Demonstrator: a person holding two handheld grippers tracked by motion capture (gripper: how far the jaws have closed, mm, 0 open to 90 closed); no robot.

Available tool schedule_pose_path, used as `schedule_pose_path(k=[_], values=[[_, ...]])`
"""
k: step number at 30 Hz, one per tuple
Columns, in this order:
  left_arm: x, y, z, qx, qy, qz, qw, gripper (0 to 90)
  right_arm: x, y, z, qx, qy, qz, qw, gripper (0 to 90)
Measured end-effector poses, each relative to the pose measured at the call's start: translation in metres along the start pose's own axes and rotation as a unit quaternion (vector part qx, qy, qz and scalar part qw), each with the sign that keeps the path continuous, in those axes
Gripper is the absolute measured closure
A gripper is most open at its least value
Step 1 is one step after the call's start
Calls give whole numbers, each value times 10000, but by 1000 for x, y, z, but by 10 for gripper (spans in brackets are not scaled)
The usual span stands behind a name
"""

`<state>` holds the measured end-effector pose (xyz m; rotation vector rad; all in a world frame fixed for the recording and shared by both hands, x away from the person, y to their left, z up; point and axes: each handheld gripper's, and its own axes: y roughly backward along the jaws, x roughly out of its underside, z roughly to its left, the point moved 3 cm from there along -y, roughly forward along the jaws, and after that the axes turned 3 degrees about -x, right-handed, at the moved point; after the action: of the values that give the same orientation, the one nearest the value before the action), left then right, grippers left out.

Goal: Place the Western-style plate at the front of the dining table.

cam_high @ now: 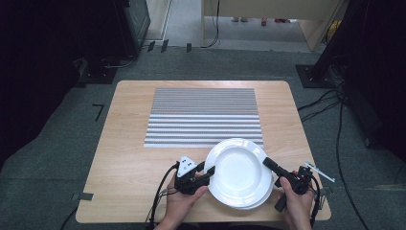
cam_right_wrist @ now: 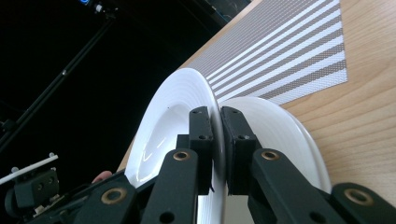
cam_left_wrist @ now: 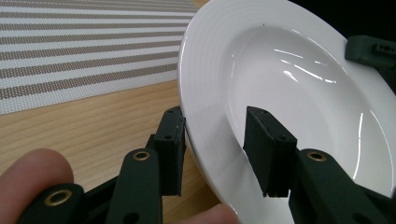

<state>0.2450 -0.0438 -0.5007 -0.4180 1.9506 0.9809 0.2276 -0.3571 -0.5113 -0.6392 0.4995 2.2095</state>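
A wooden table (cam_high: 129,143) held a striped grey and white placemat (cam_high: 203,116) near its middle. Two white plates sat at the near right part of the table, just below the placemat's right corner. The bottom plate (cam_right_wrist: 280,135) lay flat on the wood. The top plate (cam_high: 238,168) was a deep white plate with a wide rim, and it was tipped up off the bottom plate. Both plates were bare, with no food in them.

The left gripper (cam_high: 205,173) was at the top plate's left edge. In the left gripper view (cam_left_wrist: 219,149), one black jaw was under the rim and the other was over the dish, with a wide gap still between the upper jaw and the plate, so its jaws stood apart and were not squeezing.

The right gripper (cam_high: 269,165) was at the plate's right edge. In the right gripper view (cam_right_wrist: 218,140), its two jaws were pressed tight on the thin rim of the top plate, pinching it.

A hand (cam_high: 181,203) held the left gripper, and the other hand (cam_high: 297,206) held the right one.
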Motion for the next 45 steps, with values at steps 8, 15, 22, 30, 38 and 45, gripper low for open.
schedule_pose_path(k=[8,15,22,30,38,45], values=[[-1,2,4,48,113,-89,9999,600,2,-3,3,-27,82,-6,10000,845],[2,0,5,218,274,-58,9994,601,3,-3,0,23,95,-63,9999,843],[0,2,8,414,466,-171,9979,601,6,-6,-4,88,58,-4,9999,826],[-2,5,14,522,627,-195,9965,601,9,-9,-1,163,86,97,9998,820],[-3,7,16,515,675,-260,9961,616,8,-8,3,67,88,134,9998,826],[-3,8,20,362,693,-336,9964,689,9,-9,10,-15,180,-32,9998,834]])
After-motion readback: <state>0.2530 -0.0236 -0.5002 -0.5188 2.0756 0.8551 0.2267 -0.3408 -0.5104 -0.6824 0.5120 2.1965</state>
